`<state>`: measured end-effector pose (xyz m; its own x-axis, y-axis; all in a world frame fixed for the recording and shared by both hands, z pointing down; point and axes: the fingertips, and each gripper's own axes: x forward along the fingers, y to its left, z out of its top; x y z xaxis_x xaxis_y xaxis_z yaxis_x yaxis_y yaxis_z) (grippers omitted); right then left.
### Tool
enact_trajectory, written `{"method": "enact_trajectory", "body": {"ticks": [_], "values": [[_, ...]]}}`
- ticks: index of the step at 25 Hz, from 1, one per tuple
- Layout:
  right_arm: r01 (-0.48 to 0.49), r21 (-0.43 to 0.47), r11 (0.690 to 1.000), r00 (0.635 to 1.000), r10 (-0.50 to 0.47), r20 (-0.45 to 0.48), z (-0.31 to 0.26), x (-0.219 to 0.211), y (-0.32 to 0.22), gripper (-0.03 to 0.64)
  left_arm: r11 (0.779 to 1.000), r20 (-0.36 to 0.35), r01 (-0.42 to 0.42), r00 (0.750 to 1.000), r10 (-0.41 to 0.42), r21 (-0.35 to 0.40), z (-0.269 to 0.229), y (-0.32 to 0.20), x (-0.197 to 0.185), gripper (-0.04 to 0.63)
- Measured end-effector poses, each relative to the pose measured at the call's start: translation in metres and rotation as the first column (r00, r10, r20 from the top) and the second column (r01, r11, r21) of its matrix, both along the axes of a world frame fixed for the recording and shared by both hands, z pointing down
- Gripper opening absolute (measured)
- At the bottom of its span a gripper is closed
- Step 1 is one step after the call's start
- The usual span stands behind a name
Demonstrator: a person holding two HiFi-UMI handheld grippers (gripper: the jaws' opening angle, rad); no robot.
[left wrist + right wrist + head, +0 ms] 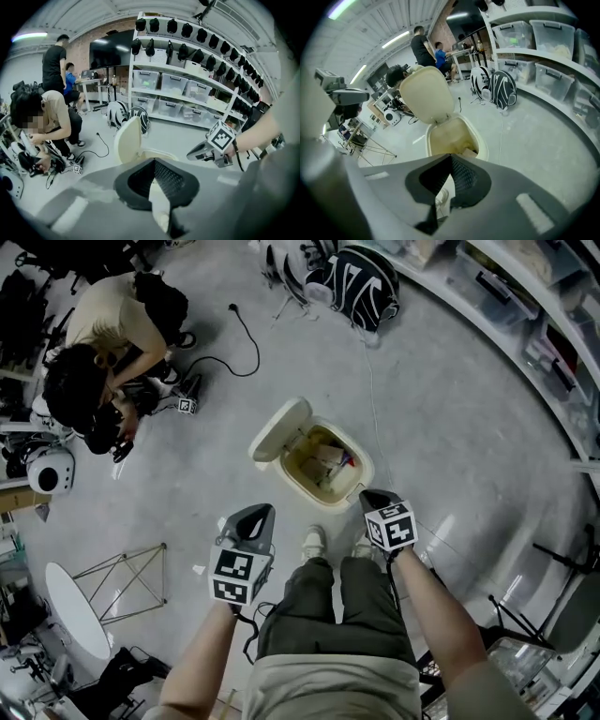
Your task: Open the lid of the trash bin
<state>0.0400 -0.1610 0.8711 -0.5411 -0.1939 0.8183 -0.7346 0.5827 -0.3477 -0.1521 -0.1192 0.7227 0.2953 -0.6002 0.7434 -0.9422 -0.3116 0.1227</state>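
Note:
The cream trash bin [359, 472] stands on the grey floor just ahead of my feet, its lid [279, 427] swung up and back to the left. Inside lies some rubbish. My left gripper [262, 513] hangs a little short of the bin on its near left, jaws together and empty. My right gripper [367, 495] is at the bin's near right rim, also shut with nothing held. In the left gripper view the upright lid [127, 140] rises beyond the jaws. The right gripper view looks down into the bin [452, 136] under the raised lid [426, 96].
A person [103, 343] crouches at the far left beside gear and a black cable [246, 338]. Backpacks [361, 282] lie behind the bin. Shelves with plastic boxes [525, 315] curve along the right. A wire stand [122, 582] and a white oval board [75, 610] sit near left.

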Motion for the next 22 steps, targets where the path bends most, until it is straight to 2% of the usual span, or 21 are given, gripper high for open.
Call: {"method": "enact_trajectory", "body": {"ticks": [7, 13, 19, 22], "values": [[-0.055, 0.101, 0.993, 0.994, 0.045, 0.1, -0.134, 0.0, -0.019, 0.003, 0.995, 0.008, 0.008, 1.0, -0.009, 0.1, -0.099, -0.026, -0.009, 0.002], [-0.098, 0.193, 0.976, 0.976, 0.057, 0.21, -0.266, -0.009, -0.035, 0.003, 0.981, 0.013, -0.003, 1.0, 0.0, 0.194, -0.196, -0.047, -0.013, 0.002], [-0.11, 0.342, 0.933, 0.953, 0.001, 0.303, -0.393, -0.017, -0.041, 0.003, 0.948, 0.015, -0.021, 1.0, 0.017, 0.316, -0.287, -0.057, -0.01, 0.002], [-0.098, 0.425, 0.9, 0.95, -0.043, 0.31, -0.454, -0.015, -0.035, 0.003, 0.92, -0.01, -0.013, 1.0, 0.019, 0.392, -0.341, -0.057, -0.003, 0.002]]}}
